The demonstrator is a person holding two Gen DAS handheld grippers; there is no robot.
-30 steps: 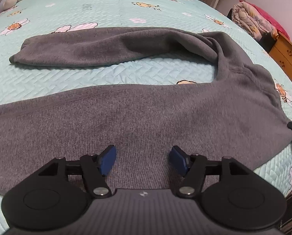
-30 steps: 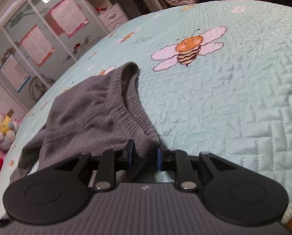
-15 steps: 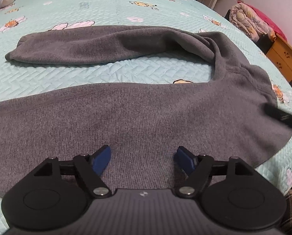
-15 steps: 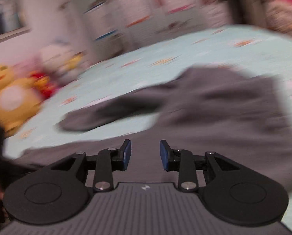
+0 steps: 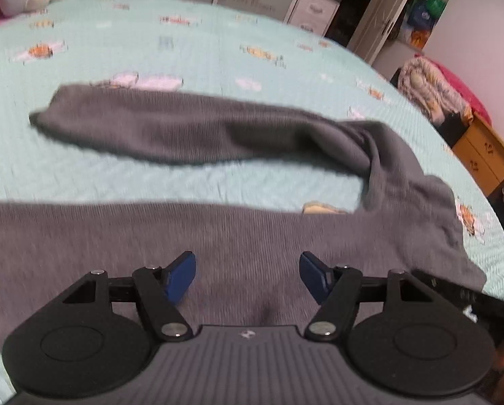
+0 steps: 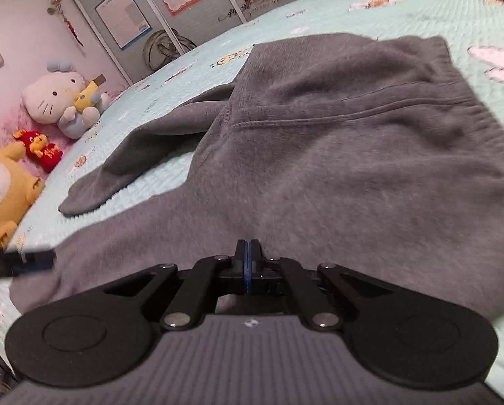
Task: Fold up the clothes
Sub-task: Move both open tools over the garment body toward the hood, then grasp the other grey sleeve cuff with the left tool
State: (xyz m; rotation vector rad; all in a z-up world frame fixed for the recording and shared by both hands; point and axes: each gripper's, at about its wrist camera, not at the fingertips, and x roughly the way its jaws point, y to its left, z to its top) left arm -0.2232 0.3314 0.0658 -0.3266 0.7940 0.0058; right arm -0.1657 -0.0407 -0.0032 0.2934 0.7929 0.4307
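Grey sweatpants (image 5: 252, 236) lie spread on a bed with a light green quilted cover (image 5: 184, 50) printed with bees. In the left wrist view, one leg (image 5: 191, 131) stretches across the cover toward the left, apart from the nearer leg, with a strip of bare cover between them. The waistband (image 6: 431, 67) sits toward the far right in the right wrist view.

The left gripper (image 5: 248, 275) hovers over the nearer leg; its jaws stand apart, have just been closing a little, and nothing is between the blue pads (image 5: 181, 275).

The right gripper (image 6: 248, 256) is over the seat of the sweatpants; its jaws have just closed fully, pads pressed together. Whether any cloth is pinched there cannot be told.

Stuffed toys (image 6: 63, 96) sit at the head of the bed. A wooden dresser (image 5: 485, 158) stands beside the bed.
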